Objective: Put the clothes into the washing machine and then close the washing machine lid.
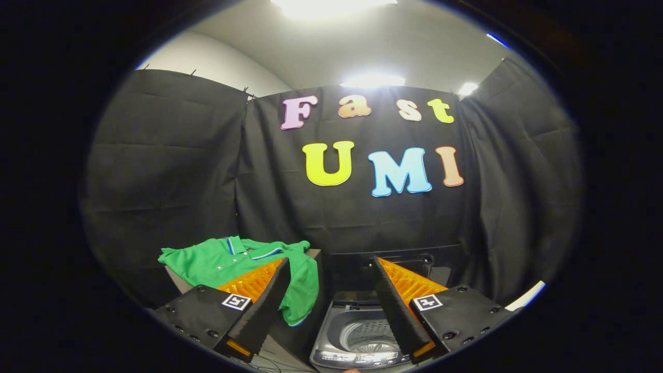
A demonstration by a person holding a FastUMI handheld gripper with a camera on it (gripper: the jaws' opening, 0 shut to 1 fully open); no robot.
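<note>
A green polo shirt (pixel 228 261) lies spread over a box-like stand (pixel 178 282), one sleeve hanging down its right side. It sits just beyond my left finger (pixel 261 305). To the right of the stand, a grey top-loading washing machine (pixel 357 336) stands with its lid (pixel 383 269) raised upright at the back, so the drum (pixel 370 336) shows. My gripper (pixel 330 265) is open, held above the gap between stand and machine, with nothing between its fingers. The right finger (pixel 396 305) overlaps the machine's opening.
Black cloth walls close the booth behind and on both sides. The stand with the shirt and the machine stand close together, the stand's dark side facing the machine. Some cables lie on the floor in front of the stand. Bright ceiling lights shine overhead.
</note>
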